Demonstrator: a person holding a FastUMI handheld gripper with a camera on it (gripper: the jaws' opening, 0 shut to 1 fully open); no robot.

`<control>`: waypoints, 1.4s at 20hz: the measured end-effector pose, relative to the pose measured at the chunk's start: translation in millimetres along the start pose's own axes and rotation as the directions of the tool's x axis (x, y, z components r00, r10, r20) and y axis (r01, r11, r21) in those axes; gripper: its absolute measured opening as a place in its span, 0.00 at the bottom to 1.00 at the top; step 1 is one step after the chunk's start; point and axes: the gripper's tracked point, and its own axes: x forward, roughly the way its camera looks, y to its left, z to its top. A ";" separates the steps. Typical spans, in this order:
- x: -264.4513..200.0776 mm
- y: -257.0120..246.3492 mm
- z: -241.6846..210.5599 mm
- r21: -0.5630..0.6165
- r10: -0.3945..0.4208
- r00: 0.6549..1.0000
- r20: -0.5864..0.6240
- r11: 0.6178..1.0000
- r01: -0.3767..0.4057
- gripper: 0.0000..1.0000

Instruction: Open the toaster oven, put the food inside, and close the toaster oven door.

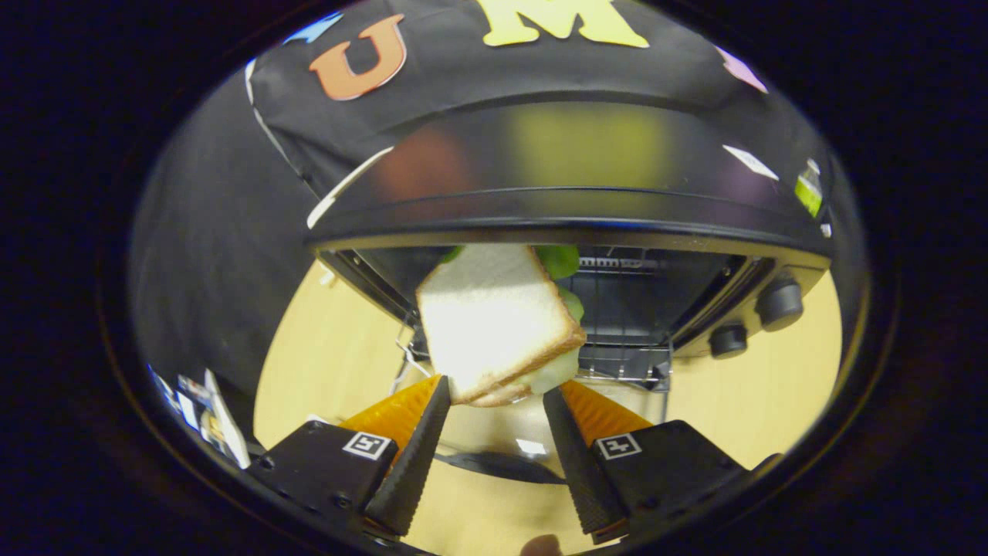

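Observation:
A sandwich (494, 320) of white bread with green lettuce sticks up tilted from my gripper (498, 390), whose two fingers press on its lower edge. Just beyond it stands the black toaster oven (571, 170) with its mouth open. Half of the sandwich is over the wire rack (625, 316) inside the cavity. The oven's glass door (494, 436) lies folded down beneath my fingers, and its dark handle (502, 467) shows between them.
Two black knobs (779, 303) sit on the oven's right panel. The oven rests on a light wooden table (332, 347). Some papers or cards (208, 421) lie off the table's left side. Black cloth hangs behind the oven.

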 end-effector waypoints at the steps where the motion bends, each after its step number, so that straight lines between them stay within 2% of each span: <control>1: -4.2 -6.7 -3.3 -0.042 -0.035 0.999 -0.011 0.999 0.035 0.82; 3: -12.4 -15.3 -4.7 -0.122 -0.091 0.996 -0.002 0.988 0.090 0.82; 5: -19.3 -11.8 -3.5 -0.116 -0.095 0.995 0.019 0.989 0.096 0.81; 13: -78.7 3.5 -20.7 -0.037 -0.049 0.984 0.173 0.998 0.056 0.81; 16: -85.6 10.6 -43.2 -0.034 -0.041 0.978 0.205 0.998 0.049 0.81; 19: -72.2 15.2 -74.2 -0.031 -0.046 0.979 0.197 0.998 0.053 0.81; 24: -27.2 20.2 -119.9 -0.018 -0.061 0.992 0.110 0.998 0.064 0.81; 28: 6.0 16.8 -129.5 0.009 -0.084 0.994 0.067 0.996 0.083 0.81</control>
